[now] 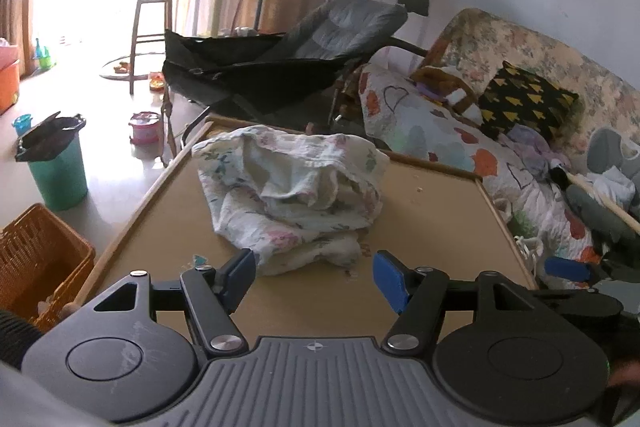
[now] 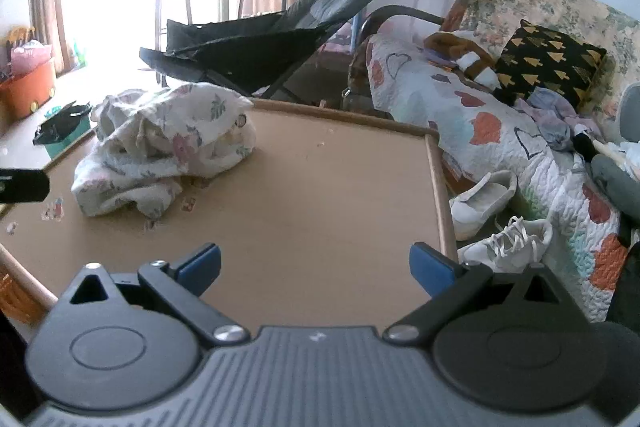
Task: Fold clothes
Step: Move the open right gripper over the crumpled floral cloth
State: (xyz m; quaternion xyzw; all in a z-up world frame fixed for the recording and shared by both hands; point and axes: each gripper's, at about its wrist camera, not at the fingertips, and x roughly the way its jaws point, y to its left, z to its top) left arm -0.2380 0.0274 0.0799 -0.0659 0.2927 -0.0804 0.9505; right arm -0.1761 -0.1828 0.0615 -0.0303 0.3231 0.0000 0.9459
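While the cloth [image 1: 292,195] lies crumpled on the far bench [image 1: 432,227], no clear long axis, both grippers, left [image 1: 314,277] and right [image 2: 316,265], hang released, empty; a sofa [image 1: 520,43] stands right.

This is a lived-in home, a family living room. A floral sofa [image 1: 520,39] stands against the wall, covered by a heart-patterned quilt [image 2: 500,131] and a black cushion [image 1: 524,99]. A reclined black chair [image 1: 304,47], a wooden stool [image 1: 154,11], a green bin [image 1: 56,163], a wicker basket [image 1: 40,259] and sneakers [image 2: 508,243] surround a low tan table [image 2: 320,195].
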